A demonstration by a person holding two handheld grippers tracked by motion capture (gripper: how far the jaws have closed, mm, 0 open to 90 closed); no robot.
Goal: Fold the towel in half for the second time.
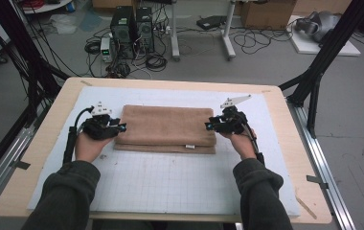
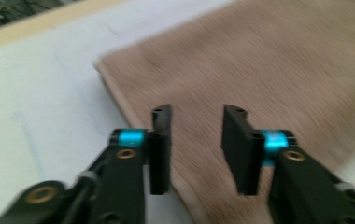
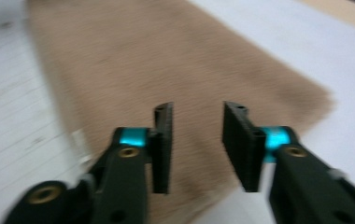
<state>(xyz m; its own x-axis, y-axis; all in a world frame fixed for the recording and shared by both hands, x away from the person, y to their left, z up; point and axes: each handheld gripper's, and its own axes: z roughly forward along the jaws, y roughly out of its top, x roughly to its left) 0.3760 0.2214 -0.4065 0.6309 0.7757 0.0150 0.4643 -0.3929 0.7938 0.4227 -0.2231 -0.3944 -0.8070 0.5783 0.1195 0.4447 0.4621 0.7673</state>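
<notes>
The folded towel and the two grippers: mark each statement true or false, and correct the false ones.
1. The brown towel lies folded on the white mat. True.
2. The left gripper is shut on the towel. False: its fingers stand open, nothing between them.
3. The right gripper is at the towel's right end. True.
4. The towel hangs over the table edge. False: it lies wholly on the mat.
</notes>
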